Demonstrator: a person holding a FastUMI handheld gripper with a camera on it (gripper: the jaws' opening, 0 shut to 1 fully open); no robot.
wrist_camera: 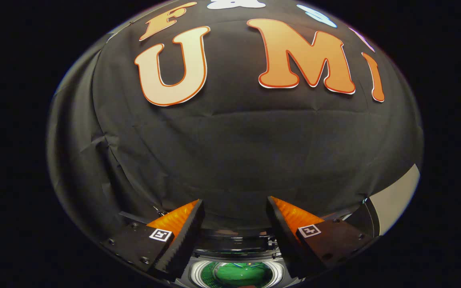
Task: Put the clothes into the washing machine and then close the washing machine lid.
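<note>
Gripper (235, 208) fingers stand wide apart with nothing between them, held above the washing machine (236, 256). Its round drum opening (238, 275) lies directly below the gap between the fingers, a pale ring around a green inside. Whether clothes sit inside cannot be told. Beyond the washing machine hangs the booth's black cloth wall (234, 152), wrinkled. Open air separates fingertips from cloth. A pale strip (396, 196) shows to the machine's right.
</note>
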